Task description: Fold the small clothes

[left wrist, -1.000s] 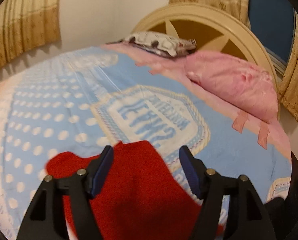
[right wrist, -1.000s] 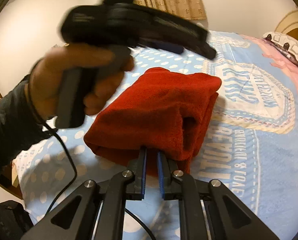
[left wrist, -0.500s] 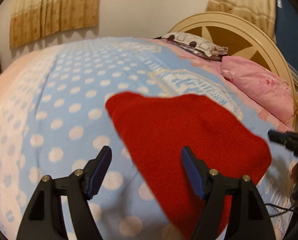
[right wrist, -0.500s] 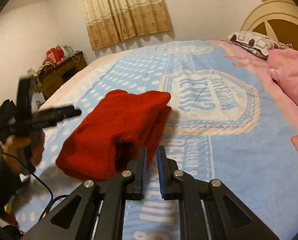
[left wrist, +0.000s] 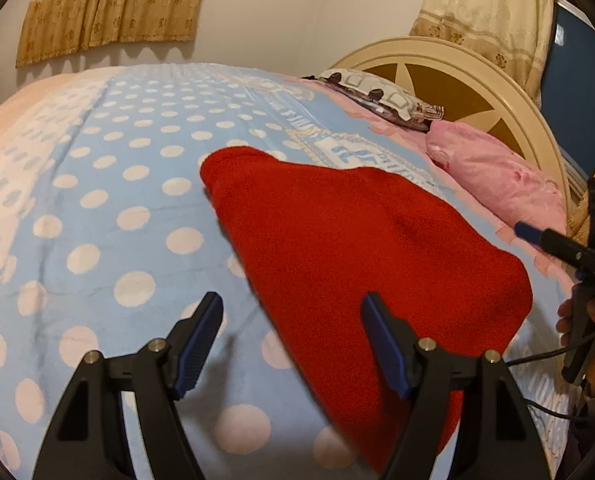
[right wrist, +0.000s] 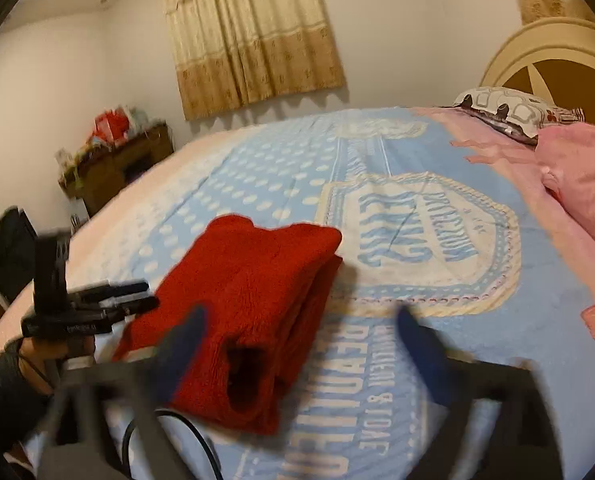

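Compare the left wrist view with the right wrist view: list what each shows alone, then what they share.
Only the left wrist view shows the blue panel beside the headboard, and the right gripper at the right edge. Only the right wrist view shows the cluttered wooden cabinet by the wall, the folded garment's open end, and the left gripper. Both show the red garment lying folded on the dotted blue bedspread, the pink pillow, the patterned pillow, the curtain and the headboard. The right gripper's jaws have just been opening, nothing between them.
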